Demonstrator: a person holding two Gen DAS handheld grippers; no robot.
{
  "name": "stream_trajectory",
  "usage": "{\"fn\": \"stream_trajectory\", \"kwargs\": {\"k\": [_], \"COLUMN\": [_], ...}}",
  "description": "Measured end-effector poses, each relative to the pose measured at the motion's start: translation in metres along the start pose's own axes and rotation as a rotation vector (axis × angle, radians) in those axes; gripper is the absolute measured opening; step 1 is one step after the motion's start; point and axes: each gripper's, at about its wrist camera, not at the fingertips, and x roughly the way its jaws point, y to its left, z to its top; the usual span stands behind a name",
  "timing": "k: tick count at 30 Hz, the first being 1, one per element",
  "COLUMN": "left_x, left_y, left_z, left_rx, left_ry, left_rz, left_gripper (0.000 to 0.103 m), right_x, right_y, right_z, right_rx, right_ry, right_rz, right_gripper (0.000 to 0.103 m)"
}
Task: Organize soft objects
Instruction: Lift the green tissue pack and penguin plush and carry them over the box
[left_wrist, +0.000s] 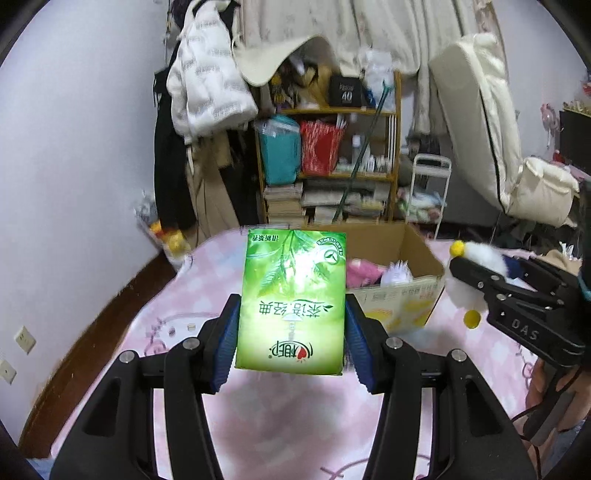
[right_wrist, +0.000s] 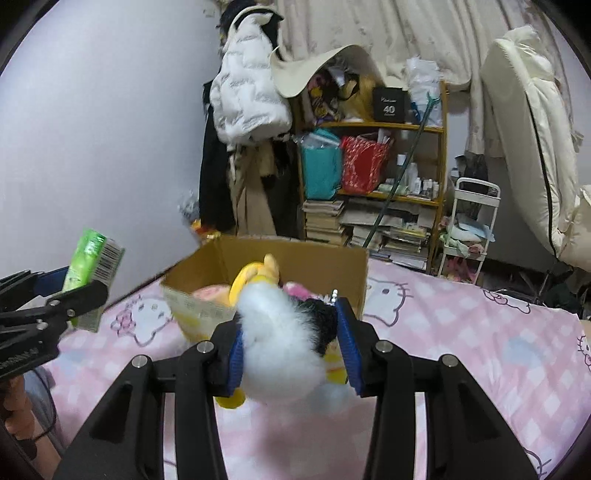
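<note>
Above the pink bed, the left gripper (left_wrist: 291, 332) clamps a green tissue pack (left_wrist: 293, 299), the right gripper (right_wrist: 291, 345) squeezes a plush duck (right_wrist: 284, 343), both short of the half-filled cardboard box (right_wrist: 321, 264).

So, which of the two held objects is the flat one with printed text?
The green tissue pack in the left gripper; the right gripper holds a fluffy white plush toy.

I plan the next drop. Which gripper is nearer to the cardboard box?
Hard to tell. The left gripper, holding the green tissue pack, and the right gripper, holding the plush toy, both hover just short of the cardboard box.
</note>
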Motion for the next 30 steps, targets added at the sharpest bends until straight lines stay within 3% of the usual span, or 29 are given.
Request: {"fn": "stream_trajectory", "kwargs": {"k": [18, 25, 30], "left_x": [-0.01, 0.011, 0.036], "left_y": [-0.017, -0.018, -0.011], "left_z": [0.078, 0.09, 0.081], "left_rx": [0.096, 0.093, 0.05], "left_ry": [-0.214, -0.233, -0.192], "left_rz": [0.013, 0.014, -0.005], "left_gripper": [0.052, 0.052, 0.052], "right_x": [-0.012, 0.0, 0.012], "right_y": [-0.017, -0.017, -0.018], "right_z": [0.073, 0.093, 0.094], "right_rx": [-0.038, -0.029, -0.017], "right_ry": [-0.175, -0.214, -0.199], "right_rz": [-0.029, -0.028, -0.022], "right_gripper": [0.047, 0.047, 0.047]}}
